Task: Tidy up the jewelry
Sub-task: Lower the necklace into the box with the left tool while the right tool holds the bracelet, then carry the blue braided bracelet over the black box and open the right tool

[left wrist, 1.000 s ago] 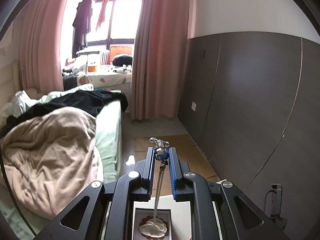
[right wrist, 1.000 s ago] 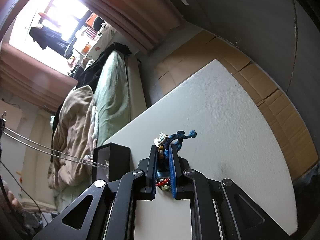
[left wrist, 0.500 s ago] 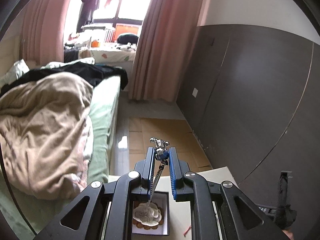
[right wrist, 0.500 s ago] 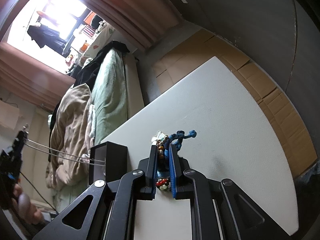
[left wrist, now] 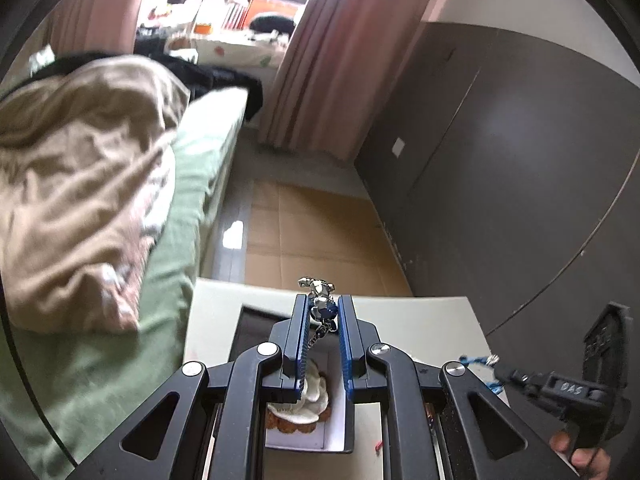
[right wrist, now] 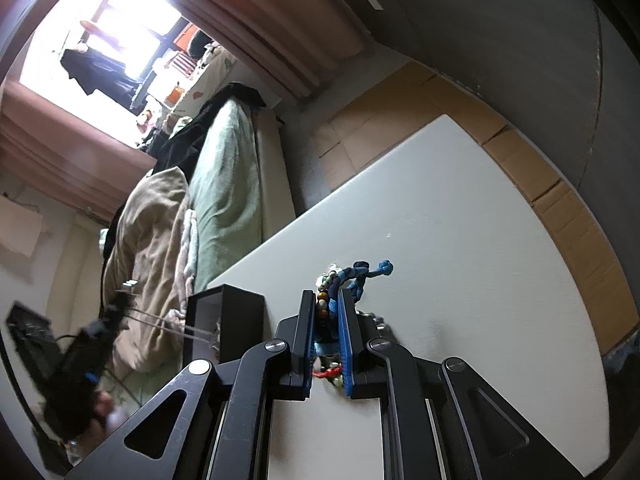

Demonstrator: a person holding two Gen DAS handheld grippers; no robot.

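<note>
- left wrist view: i see my left gripper clenched on the silver clasp of a necklace; the chain hangs down from between the blue pads.
- left wrist view: the chain leads down into an open black jewelry box with a white lining; a white flower pendant lies inside it on a brown base.
- left wrist view: the box stands on the white table, near its left edge. a bed with a beige blanket lies beyond, at left.
- left wrist view: the other tool shows at the lower right with blue cord at its tip.
- right wrist view: my right gripper is clamped on a beaded bracelet bundle; a knotted blue cord sticks out past the fingertips.
- right wrist view: the bundle rests on the table, just right of the box. red beads show between the fingers lower down.
</note>
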